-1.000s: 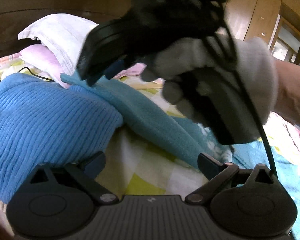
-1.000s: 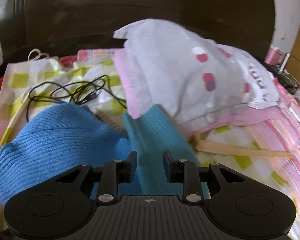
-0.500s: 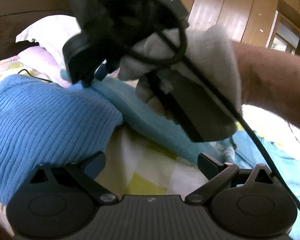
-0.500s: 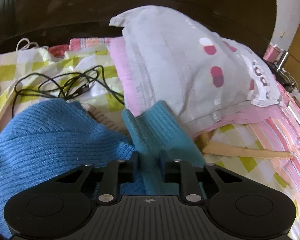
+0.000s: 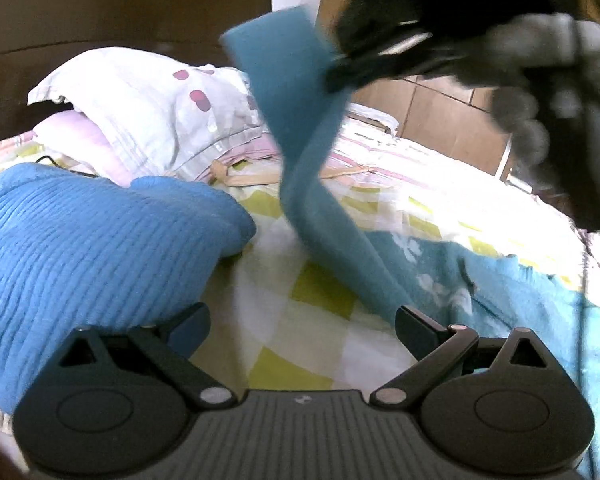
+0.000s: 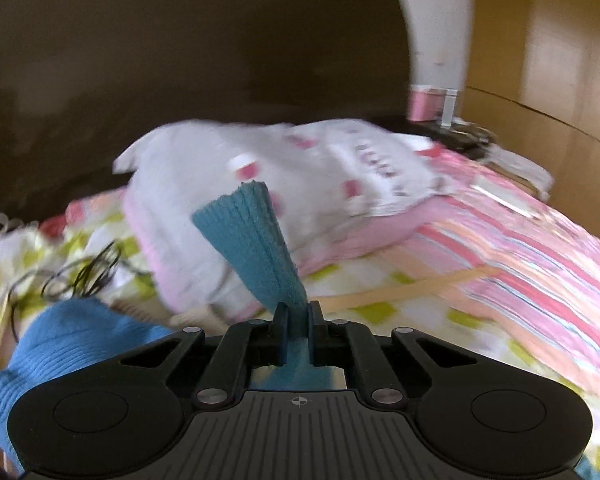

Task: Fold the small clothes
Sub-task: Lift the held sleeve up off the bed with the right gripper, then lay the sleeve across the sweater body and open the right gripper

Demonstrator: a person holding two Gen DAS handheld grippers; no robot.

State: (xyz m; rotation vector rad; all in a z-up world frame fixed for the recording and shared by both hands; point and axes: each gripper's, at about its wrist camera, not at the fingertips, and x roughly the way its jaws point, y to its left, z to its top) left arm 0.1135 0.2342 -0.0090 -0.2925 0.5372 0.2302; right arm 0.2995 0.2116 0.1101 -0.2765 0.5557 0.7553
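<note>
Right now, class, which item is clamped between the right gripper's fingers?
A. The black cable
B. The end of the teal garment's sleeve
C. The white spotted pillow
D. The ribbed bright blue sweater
B. In the right wrist view the right gripper is closed on the teal sleeve, whose cuff sticks up past the fingers; the blue sweater, black cable and pillow lie on the bed, untouched.

Left gripper [image 5: 302, 330] low, jaws spread wide and holding nothing; right gripper [image 6: 297, 314] raised above it in a grey-gloved hand [image 5: 540, 80], jaws clamped on teal sleeve [image 6: 256, 248].
</note>
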